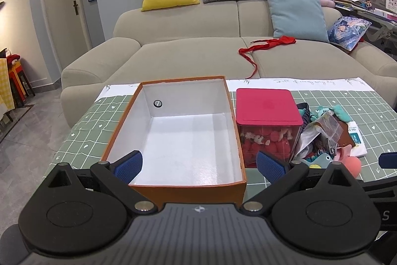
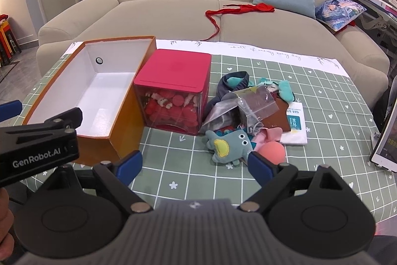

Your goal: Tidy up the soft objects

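Both grippers hang spread wide, holding nothing. Just ahead of the right gripper (image 2: 194,167) lies a teal plush elephant (image 2: 229,147), light and squashy, best pinched across its body. A pink ball (image 2: 271,152) touches it, in a jumbled pile whose pieces I can't count. One orange box (image 1: 178,131) sits empty before the left gripper (image 1: 199,163), one red-lidded bin (image 1: 268,123) right of it.
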The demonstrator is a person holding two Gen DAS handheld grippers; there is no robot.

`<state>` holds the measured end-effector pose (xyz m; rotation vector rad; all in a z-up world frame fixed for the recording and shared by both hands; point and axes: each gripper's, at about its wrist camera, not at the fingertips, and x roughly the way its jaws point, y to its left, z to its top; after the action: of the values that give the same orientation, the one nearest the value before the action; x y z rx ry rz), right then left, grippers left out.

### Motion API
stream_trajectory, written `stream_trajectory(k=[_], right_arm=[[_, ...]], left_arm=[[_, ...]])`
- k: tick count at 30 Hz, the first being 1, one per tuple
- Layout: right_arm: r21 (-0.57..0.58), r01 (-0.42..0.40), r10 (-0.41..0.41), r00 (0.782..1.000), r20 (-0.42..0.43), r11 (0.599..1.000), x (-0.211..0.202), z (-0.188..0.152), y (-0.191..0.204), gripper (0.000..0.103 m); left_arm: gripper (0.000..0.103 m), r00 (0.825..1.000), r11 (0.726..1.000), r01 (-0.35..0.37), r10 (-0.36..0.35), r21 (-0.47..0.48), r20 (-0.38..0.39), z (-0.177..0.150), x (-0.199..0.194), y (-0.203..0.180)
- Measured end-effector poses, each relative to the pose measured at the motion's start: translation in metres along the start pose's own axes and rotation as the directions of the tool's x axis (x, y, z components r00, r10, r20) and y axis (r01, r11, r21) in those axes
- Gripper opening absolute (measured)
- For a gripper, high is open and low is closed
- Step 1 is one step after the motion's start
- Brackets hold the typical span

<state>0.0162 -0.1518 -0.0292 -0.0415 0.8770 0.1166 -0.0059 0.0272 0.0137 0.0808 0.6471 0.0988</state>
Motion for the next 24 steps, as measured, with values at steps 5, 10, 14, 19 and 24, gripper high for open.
stream_trajectory(k=[5, 10, 14, 19, 24], right_arm=[[0.002, 0.002, -0.002, 1.0, 0.001, 1.0, 0.0002, -0.0001, -0.0005, 0.09], [0.003, 0.004, -0.004, 1.0, 0.001, 1.0, 0.001, -0.0005, -0.0006, 0.09], [0.004, 0.004, -0.004, 1.0, -0.001, 1.0, 0.0013, -0.0008, -0.0005, 0.09], [0.003, 0.003, -0.003, 1.0, -0.003, 1.0, 0.0014, -0.001, 0.0, 0.09], [0.004, 0.003, -0.003, 1.0, -0.004, 1.0, 0.0014, -0.0012, -0.0003, 0.09]], left_arm=[[0.103, 1.0, 1.0, 0.009, -0.009, -0.007, -0.006, 0.0004, 0.0009, 0.0009], [0.103, 1.0, 1.0, 0.02, -0.02, -0.019, -0.013, -0.0004, 0.002, 0.0011], [0.103, 1.0, 1.0, 0.015, -0.016, -0.013, -0.007, -0.0014, 0.0015, 0.0005], [0.103, 1.0, 1.0, 0.016, -0.016, -0.011, -0.012, -0.001, 0.0021, 0.0011], [0.103, 1.0, 1.0, 0.015, -0.015, -0.008, -0.01, -0.0005, 0.0013, 0.0015]])
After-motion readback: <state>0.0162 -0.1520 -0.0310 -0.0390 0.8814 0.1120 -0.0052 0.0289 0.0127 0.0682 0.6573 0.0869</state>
